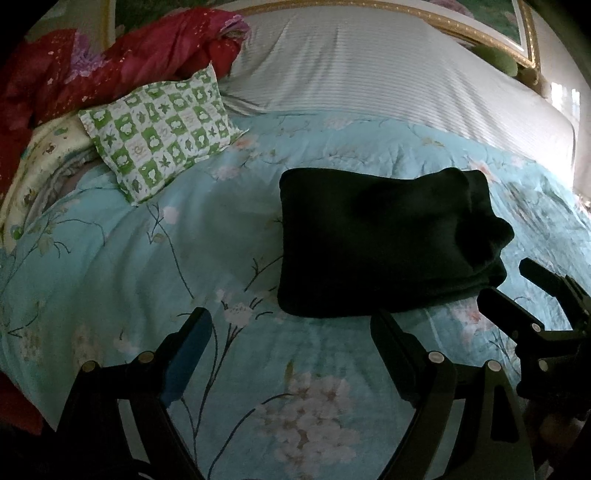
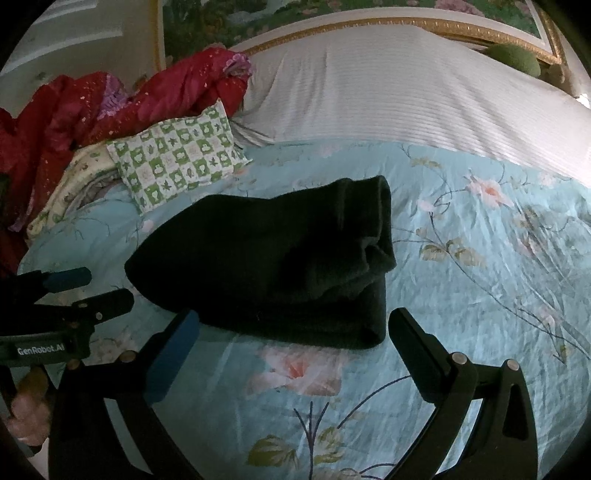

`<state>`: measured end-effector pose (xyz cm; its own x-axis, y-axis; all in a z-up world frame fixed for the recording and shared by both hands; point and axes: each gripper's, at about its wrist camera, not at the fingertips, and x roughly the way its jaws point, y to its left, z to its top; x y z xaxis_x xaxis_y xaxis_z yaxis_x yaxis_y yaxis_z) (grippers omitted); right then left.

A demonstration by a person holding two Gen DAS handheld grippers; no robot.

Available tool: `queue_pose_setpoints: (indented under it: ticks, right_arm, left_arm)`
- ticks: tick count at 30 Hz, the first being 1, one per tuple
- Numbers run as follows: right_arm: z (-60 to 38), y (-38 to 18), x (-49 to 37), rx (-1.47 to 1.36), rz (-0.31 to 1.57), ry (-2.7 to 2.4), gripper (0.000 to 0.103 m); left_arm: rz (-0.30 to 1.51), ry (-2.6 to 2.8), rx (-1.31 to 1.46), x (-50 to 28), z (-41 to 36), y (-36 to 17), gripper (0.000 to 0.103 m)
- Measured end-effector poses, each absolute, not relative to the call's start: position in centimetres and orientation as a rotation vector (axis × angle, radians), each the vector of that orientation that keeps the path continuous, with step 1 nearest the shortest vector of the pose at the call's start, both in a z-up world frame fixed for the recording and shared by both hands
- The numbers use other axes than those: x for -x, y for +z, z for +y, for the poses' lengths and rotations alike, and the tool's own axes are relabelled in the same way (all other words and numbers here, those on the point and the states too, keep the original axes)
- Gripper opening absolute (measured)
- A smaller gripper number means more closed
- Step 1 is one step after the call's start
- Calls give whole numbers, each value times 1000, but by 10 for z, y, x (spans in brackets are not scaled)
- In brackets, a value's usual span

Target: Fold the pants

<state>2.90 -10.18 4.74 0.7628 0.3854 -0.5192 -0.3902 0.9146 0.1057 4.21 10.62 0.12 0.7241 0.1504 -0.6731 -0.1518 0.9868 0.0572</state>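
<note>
The dark pants (image 1: pixel 384 240) lie folded into a compact rectangle on the light blue floral quilt (image 1: pixel 147 266). They also show in the right wrist view (image 2: pixel 280 258). My left gripper (image 1: pixel 291 325) is open and empty, just short of the near edge of the pants. My right gripper (image 2: pixel 291 325) is open and empty, its fingertips at the near edge of the folded pants. The right gripper shows at the right edge of the left wrist view (image 1: pixel 517 291), open. The left gripper shows at the left edge of the right wrist view (image 2: pixel 99 288), open.
A green and white checked pillow (image 1: pixel 159 129) lies at the back left. A red blanket (image 1: pixel 110 62) is heaped behind it. A white striped sheet (image 1: pixel 369 70) covers the far part of the bed, below a gold-framed headboard (image 1: pixel 480 33).
</note>
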Motion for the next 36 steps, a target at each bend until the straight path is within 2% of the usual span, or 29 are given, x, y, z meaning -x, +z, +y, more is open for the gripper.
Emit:
queue_pose_setpoints:
  ticks: [36]
  right_arm:
    - [-90,43,-33,30,605,427,102]
  left_arm:
    - [759,147,-6,-48,107,-3,89]
